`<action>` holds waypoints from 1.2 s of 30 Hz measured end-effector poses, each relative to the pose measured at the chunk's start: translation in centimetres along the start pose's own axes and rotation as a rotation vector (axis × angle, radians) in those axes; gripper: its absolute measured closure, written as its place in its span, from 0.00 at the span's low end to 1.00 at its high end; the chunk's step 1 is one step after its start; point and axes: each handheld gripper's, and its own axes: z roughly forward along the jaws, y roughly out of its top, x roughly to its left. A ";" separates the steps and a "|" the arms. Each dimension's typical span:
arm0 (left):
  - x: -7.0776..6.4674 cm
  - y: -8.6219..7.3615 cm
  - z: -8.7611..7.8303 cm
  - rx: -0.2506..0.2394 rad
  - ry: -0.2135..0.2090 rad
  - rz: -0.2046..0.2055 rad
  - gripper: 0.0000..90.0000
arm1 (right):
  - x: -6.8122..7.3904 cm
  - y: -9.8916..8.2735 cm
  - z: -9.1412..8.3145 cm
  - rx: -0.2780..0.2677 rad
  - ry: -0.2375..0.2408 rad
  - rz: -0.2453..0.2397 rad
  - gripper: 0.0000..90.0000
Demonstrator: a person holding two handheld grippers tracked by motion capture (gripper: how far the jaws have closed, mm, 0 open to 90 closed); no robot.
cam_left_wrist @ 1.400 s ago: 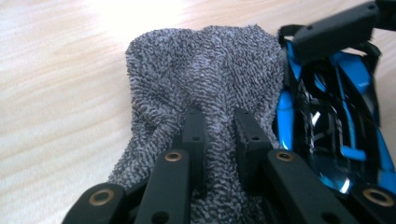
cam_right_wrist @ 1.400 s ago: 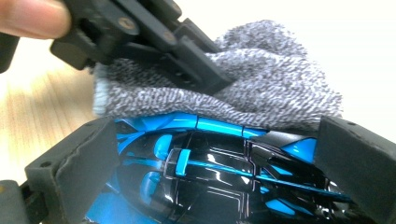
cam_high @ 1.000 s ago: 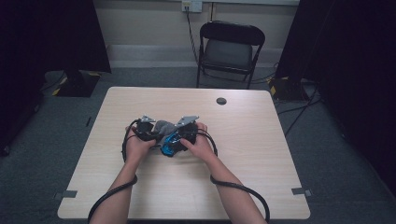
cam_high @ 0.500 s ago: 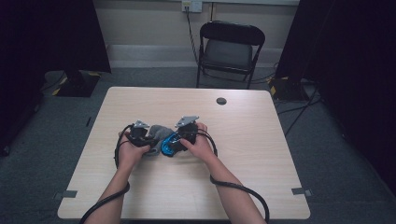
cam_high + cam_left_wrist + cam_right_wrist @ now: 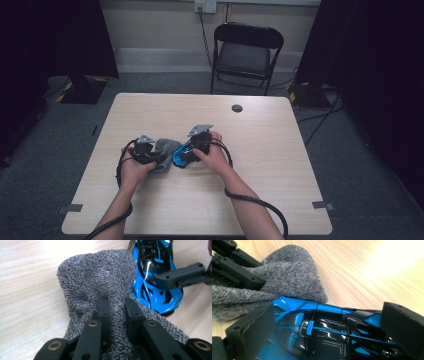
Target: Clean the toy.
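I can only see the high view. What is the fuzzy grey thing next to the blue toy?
Observer: It's a grey towel, pinched between the left gripper's jaws.
Operator: And the blue thing?
Observer: A shiny blue and black toy car, sitting between the right gripper's foam pads.
Operator: Does the towel touch the car?
Observer: Yes, the right gripper view shows the towel's edge lying against the car's side.

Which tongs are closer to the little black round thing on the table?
Right. The right tongs grip the blue toy car, nearer the black disc; the left tongs pinch the grey cloth, farther away.
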 end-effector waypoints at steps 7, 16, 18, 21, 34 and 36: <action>-0.3 -0.9 -0.8 0.000 -0.016 0.019 0.86 | 0.0 0.0 0.0 -0.002 -0.003 0.002 0.00; -1.1 -2.1 -1.8 0.006 -0.039 0.037 0.86 | 0.0 0.0 0.0 -0.003 -0.005 0.004 0.00; -1.4 -2.4 -2.0 0.008 -0.041 0.051 0.86 | 0.0 0.0 0.0 -0.004 -0.005 0.004 0.00; -1.8 -2.7 -2.4 0.026 -0.050 0.068 0.86 | 0.0 0.0 0.0 -0.004 -0.007 0.005 0.00; -2.6 -3.2 -4.0 0.065 -0.079 0.095 0.86 | 0.1 -0.1 0.0 -0.011 -0.008 0.007 0.00; -2.5 -3.2 -4.2 0.064 -0.080 0.088 0.86 | 0.1 -0.1 0.0 -0.011 -0.008 0.007 0.00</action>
